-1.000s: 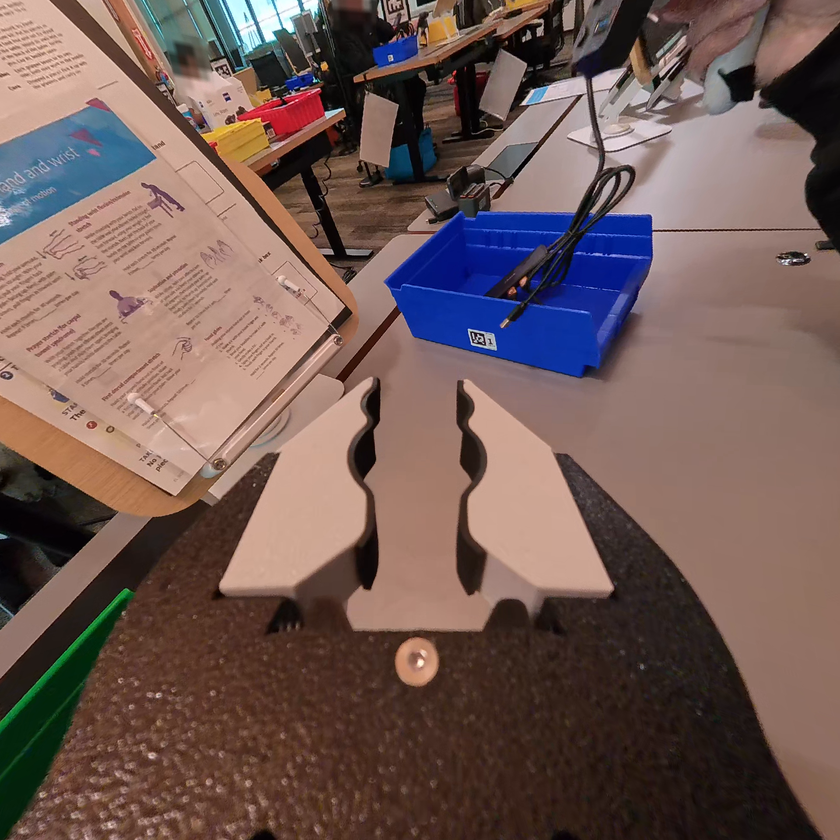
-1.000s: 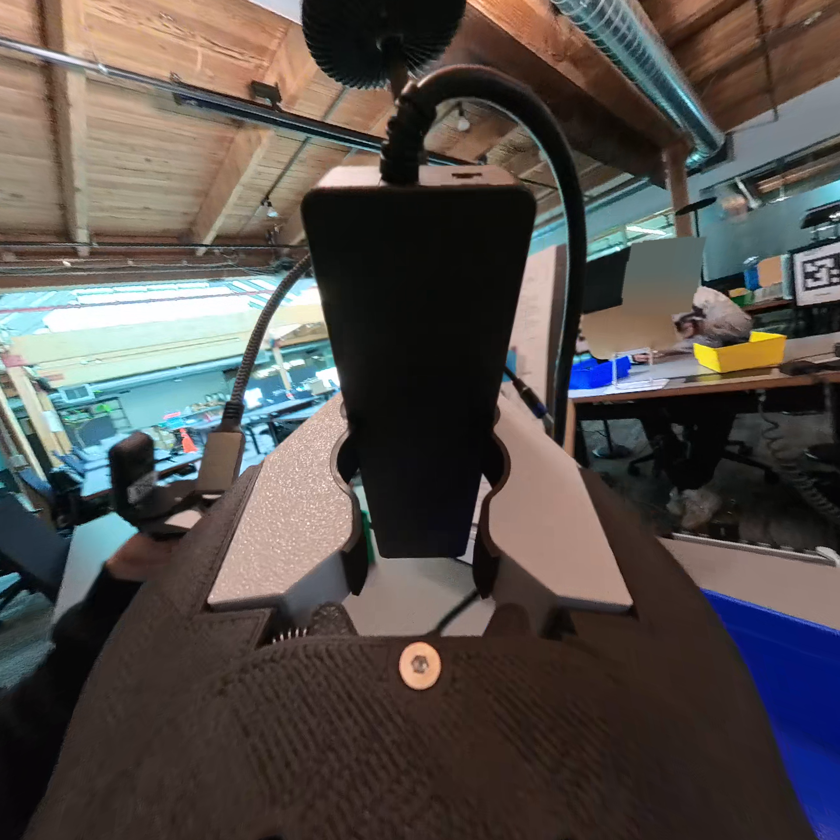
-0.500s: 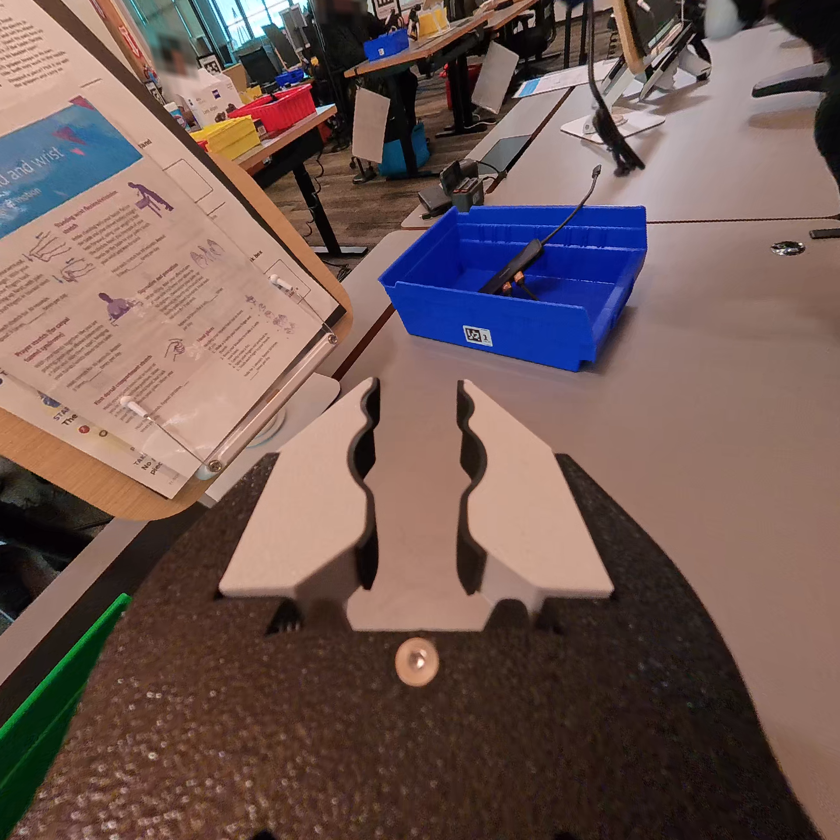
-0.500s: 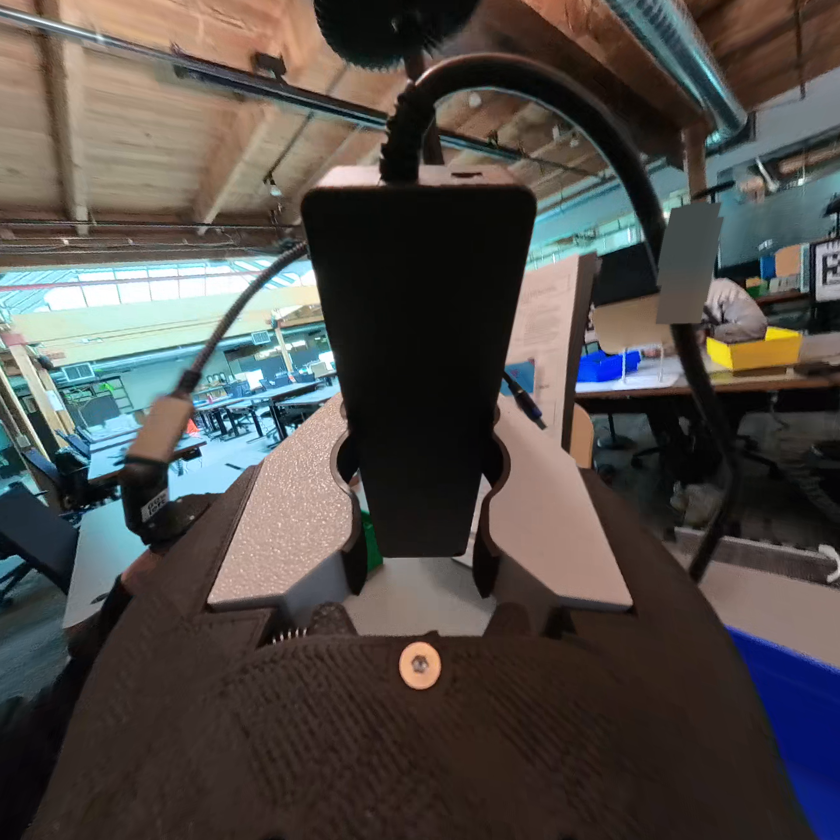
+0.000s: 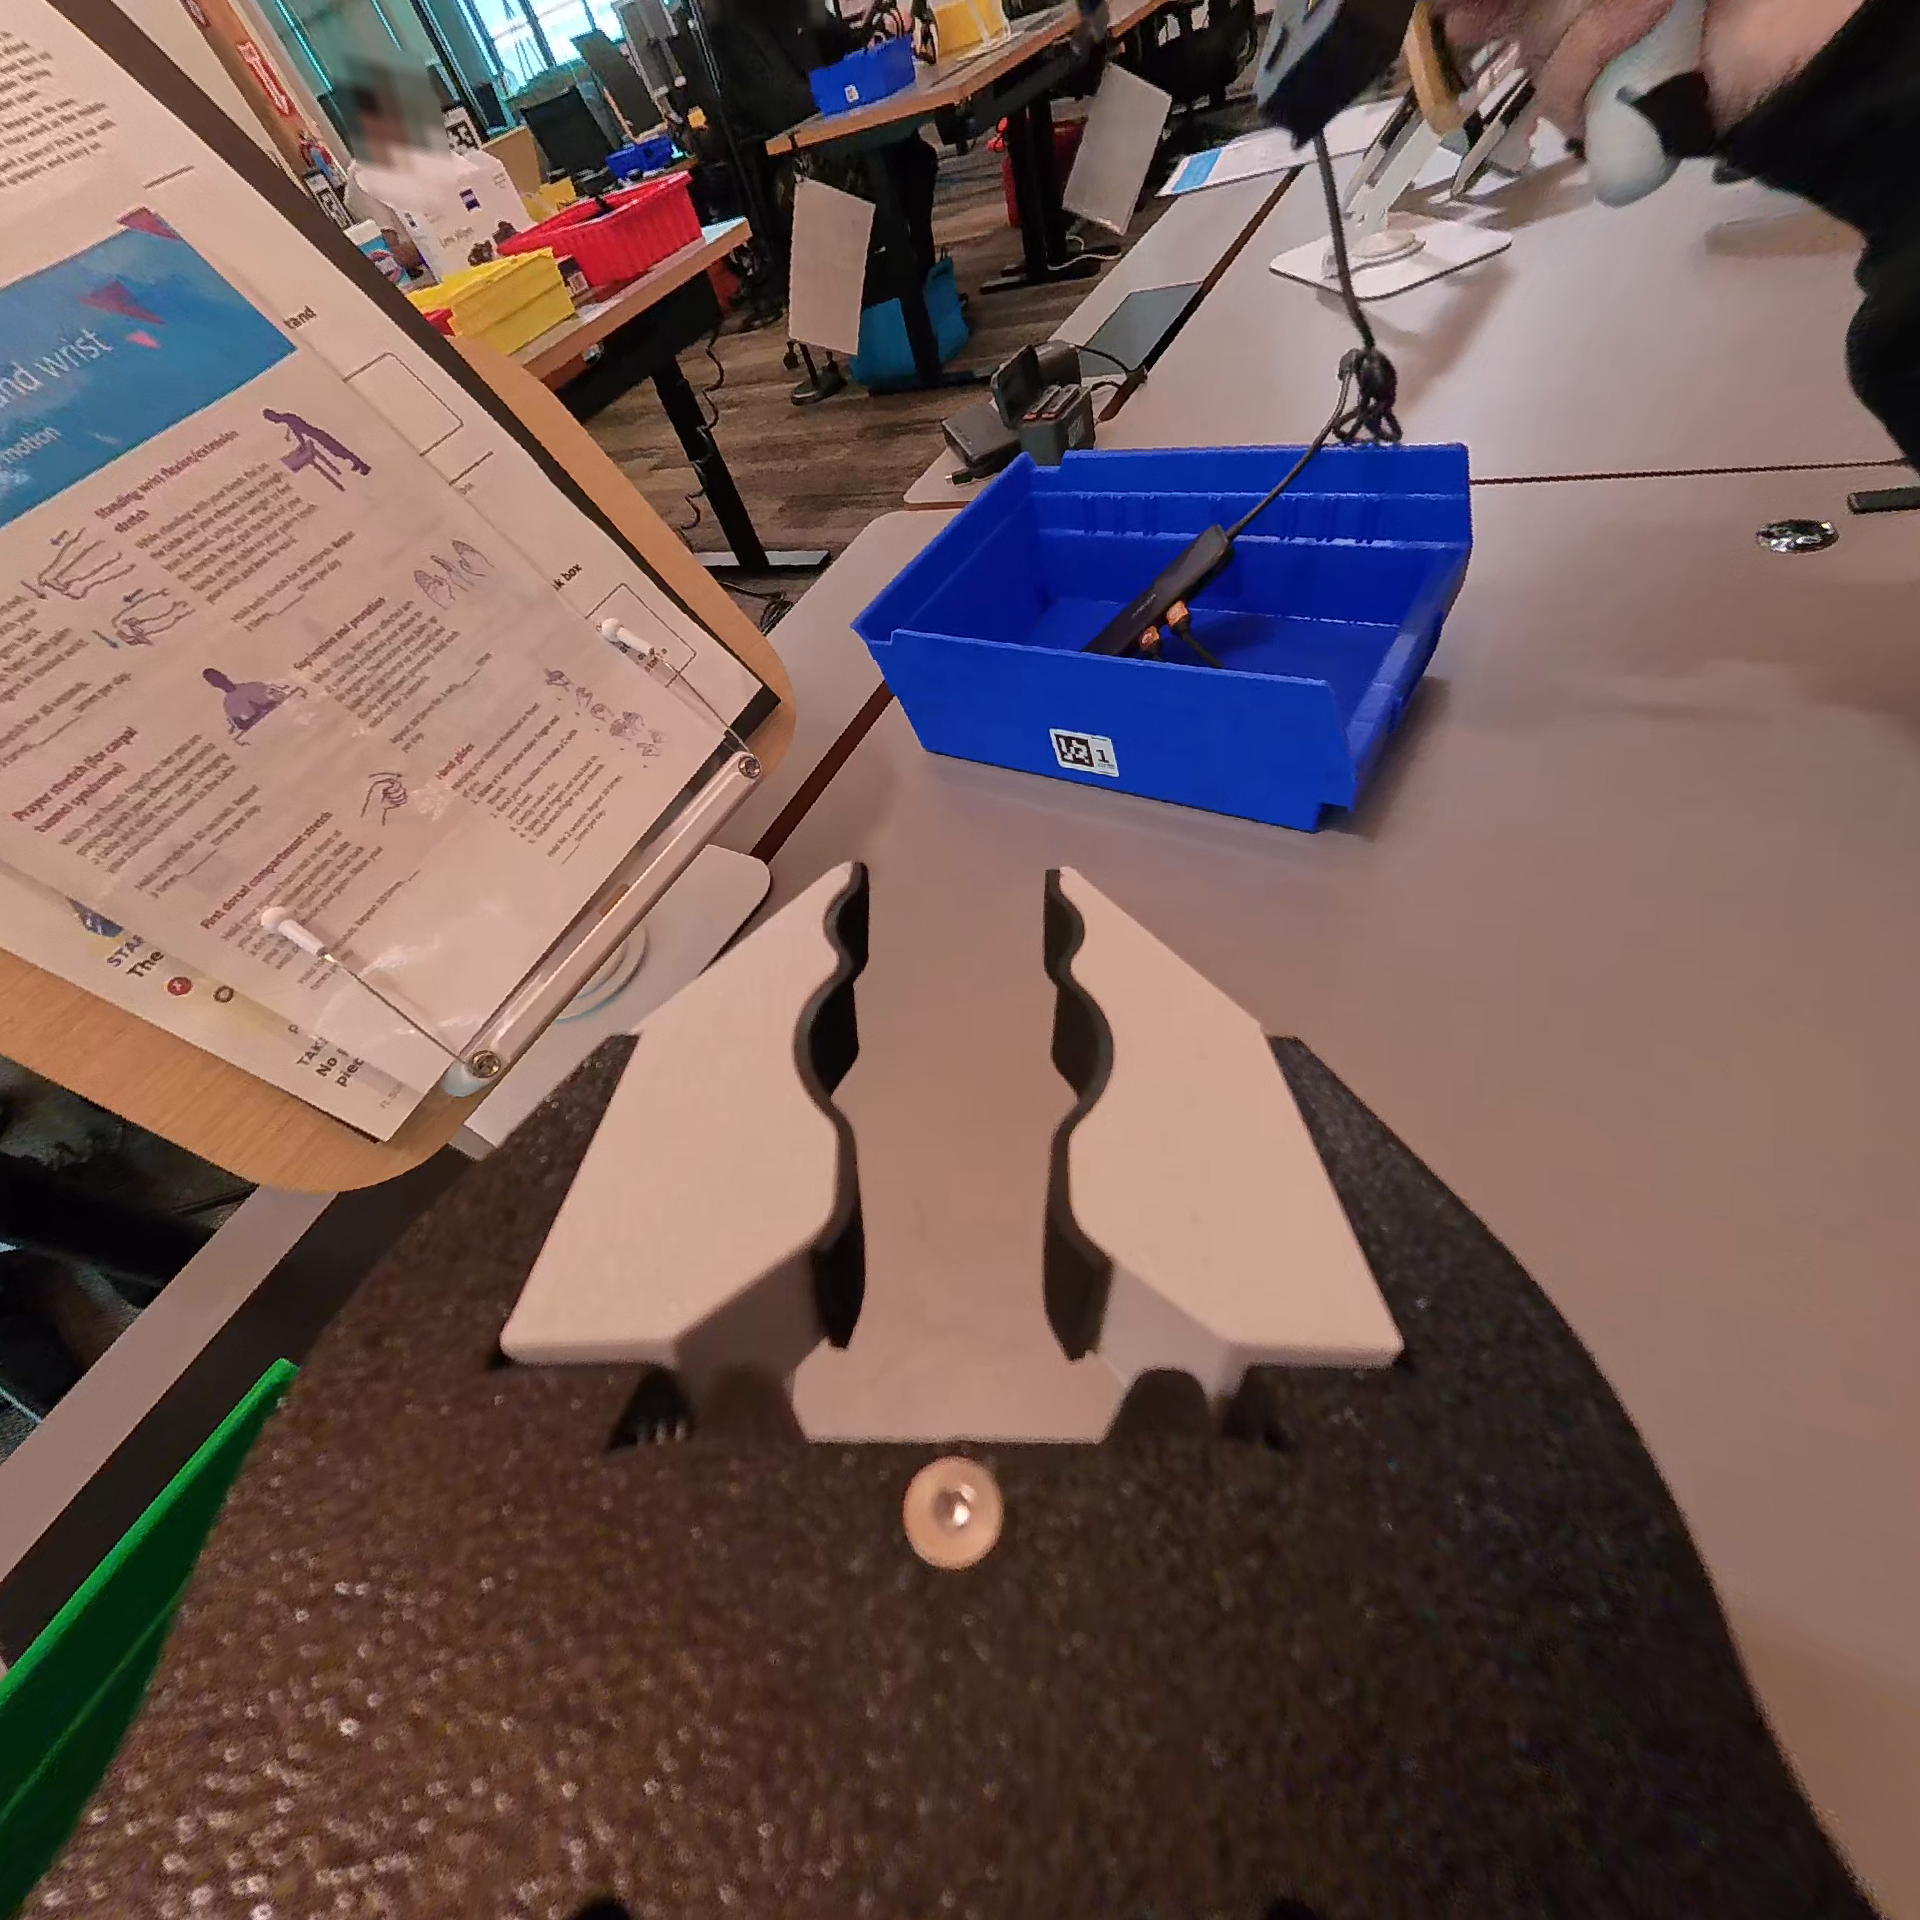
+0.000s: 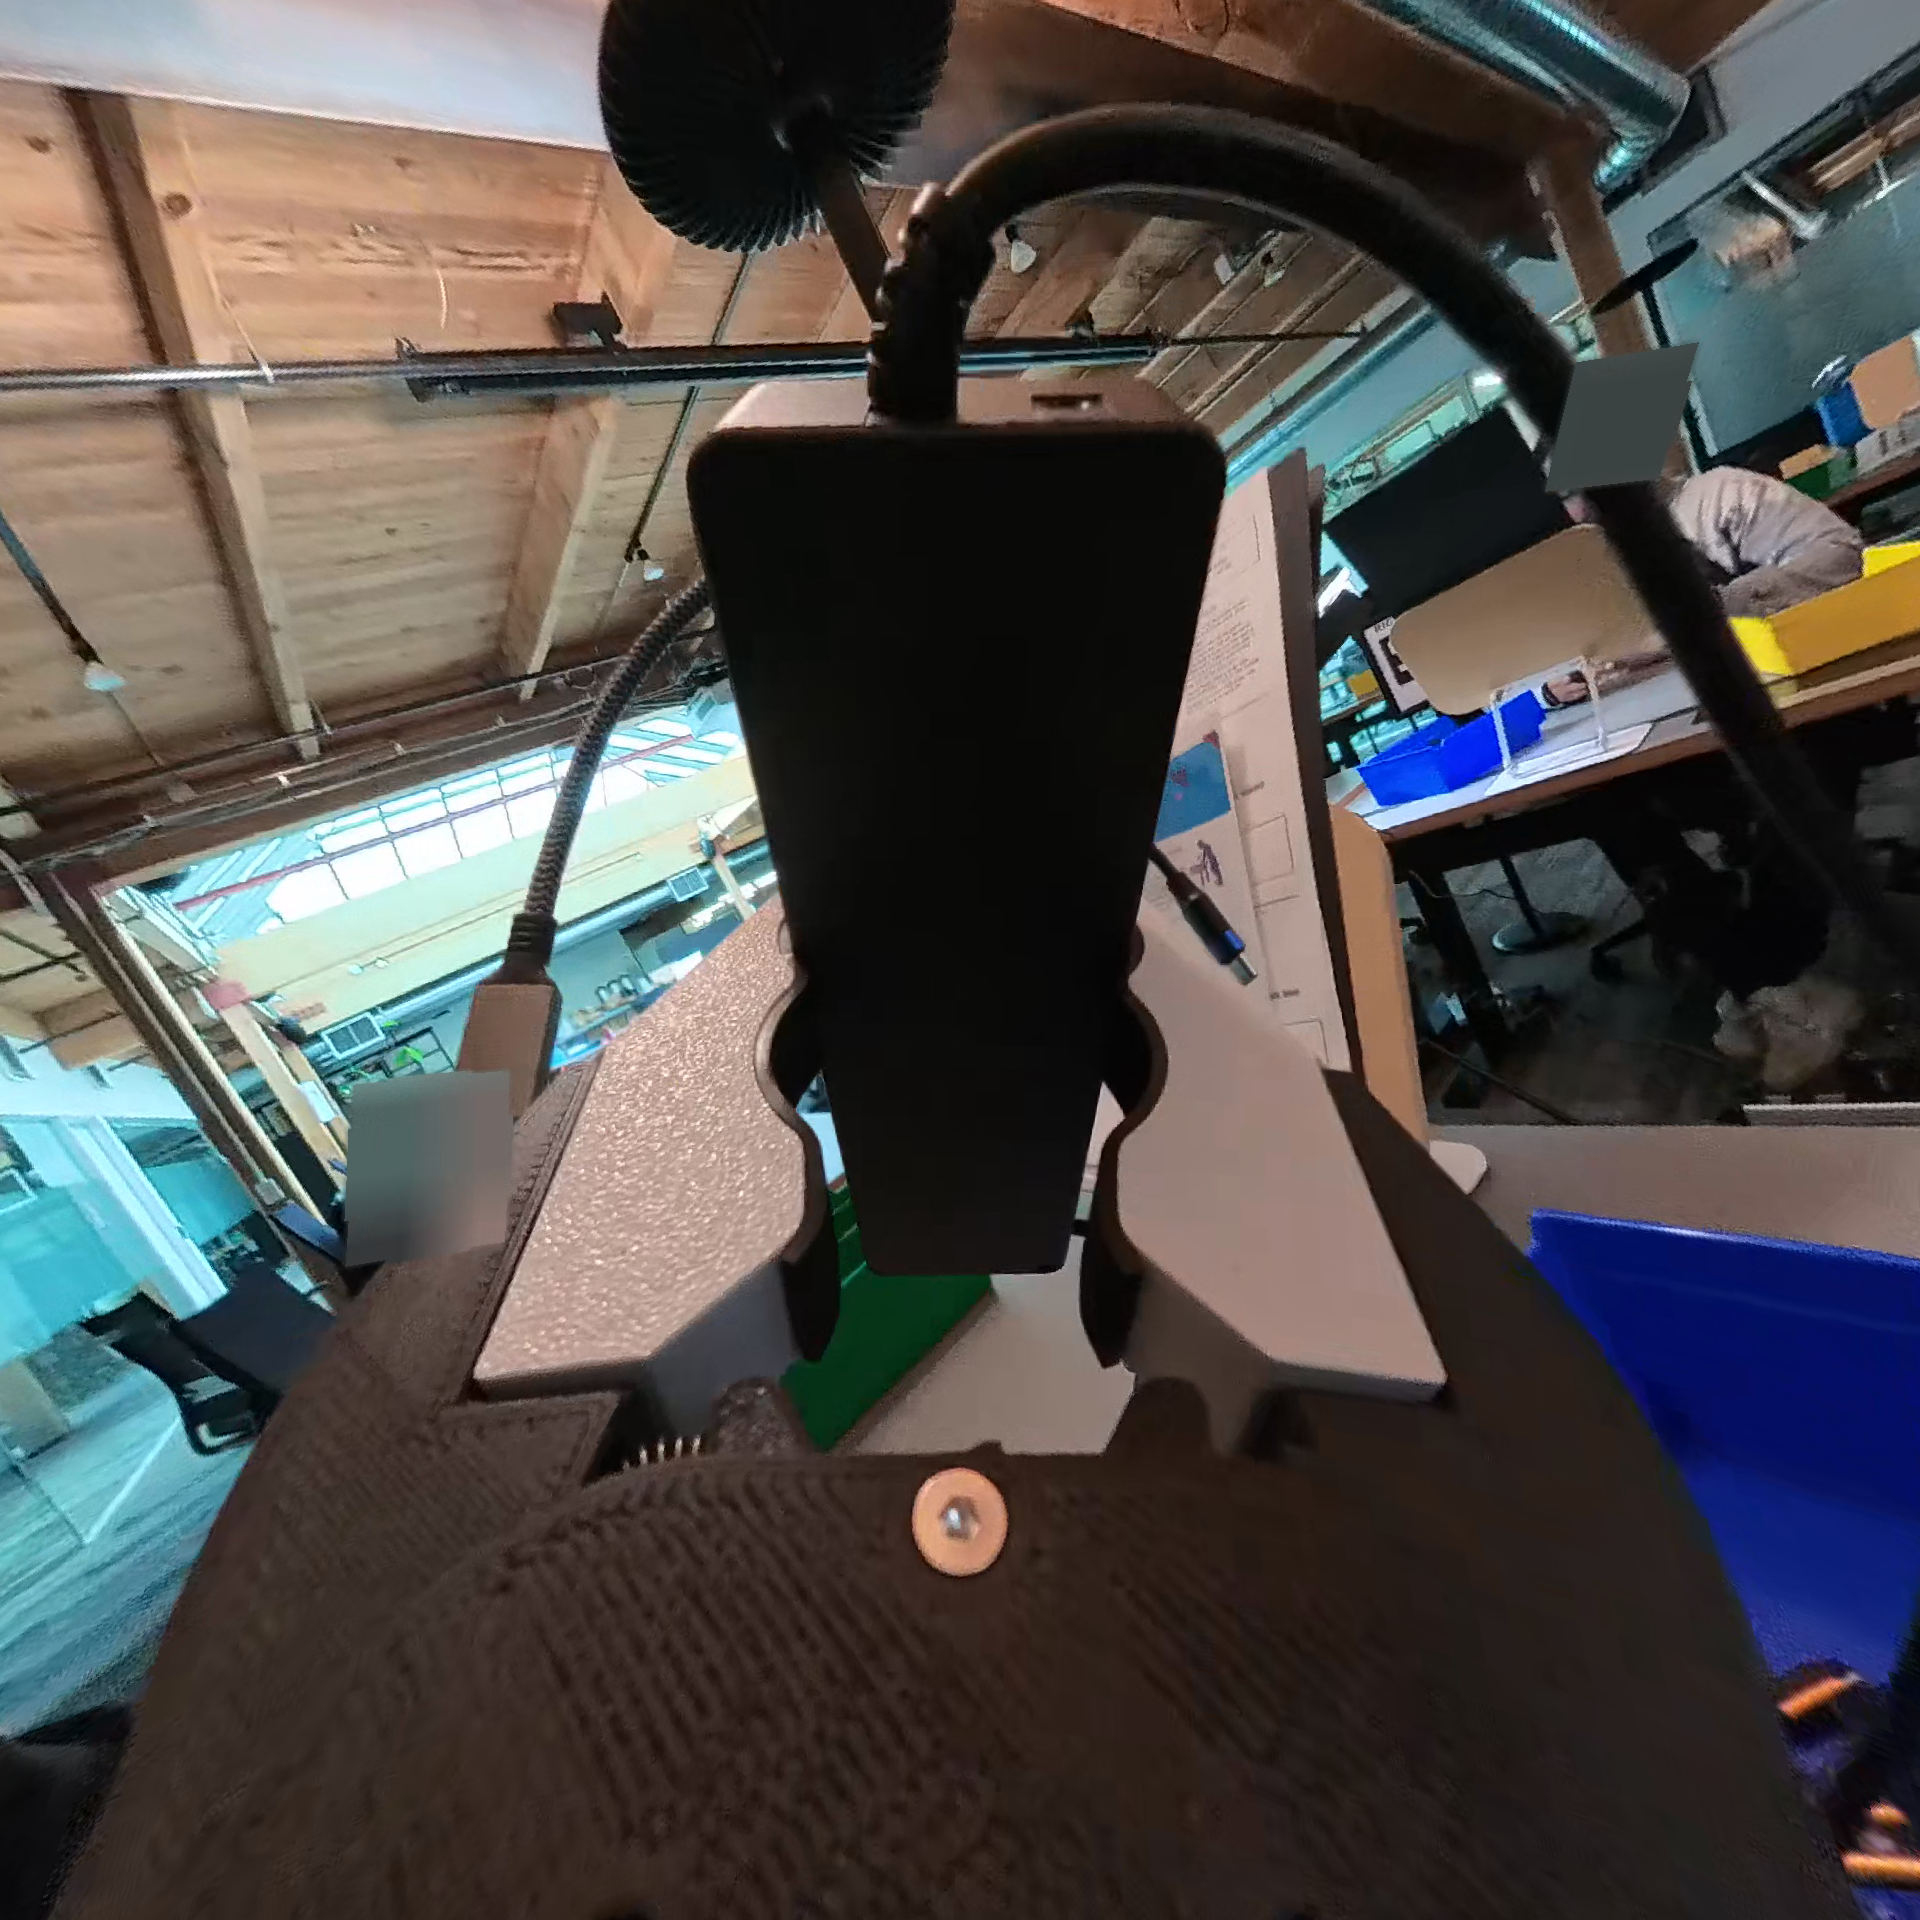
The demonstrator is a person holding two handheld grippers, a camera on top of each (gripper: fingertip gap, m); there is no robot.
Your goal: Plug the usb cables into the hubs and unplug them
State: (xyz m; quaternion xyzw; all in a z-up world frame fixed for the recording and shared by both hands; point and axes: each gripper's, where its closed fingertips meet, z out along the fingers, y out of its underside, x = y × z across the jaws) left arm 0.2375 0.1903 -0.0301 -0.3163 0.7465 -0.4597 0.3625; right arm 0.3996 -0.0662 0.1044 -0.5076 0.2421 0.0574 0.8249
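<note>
My left gripper (image 5: 956, 1039) is open and empty, low over the grey table (image 5: 1558, 1039). Ahead stands a blue bin (image 5: 1143, 717) with a black hub (image 5: 1164, 592) lying in it, orange plugs in its side. My right gripper (image 6: 961, 956) is shut on a second black hub (image 6: 956, 831), held upright and pointing at the ceiling. It also shows at the top of the left wrist view (image 5: 1320, 62). A thick black cable (image 6: 1662, 623) arcs from the hub's top and hangs down to a coiled bundle (image 5: 1363, 390) above the bin. A braided cable's grey plug (image 6: 509, 1029) dangles at the left.
A tilted document stand with a printed sheet (image 5: 364, 675) stands close on my left. A green panel (image 5: 104, 1662) is at the lower left. Black devices (image 5: 1039, 416) lie behind the bin and white stand bases (image 5: 1392, 249) farther back. The bin also shows in the right wrist view (image 6: 1714, 1403).
The right gripper has lifted its hub, pulling the coiled cable bundle up out of the blue bin. The braided plug has swung. The left gripper has stayed open and nearly still.
</note>
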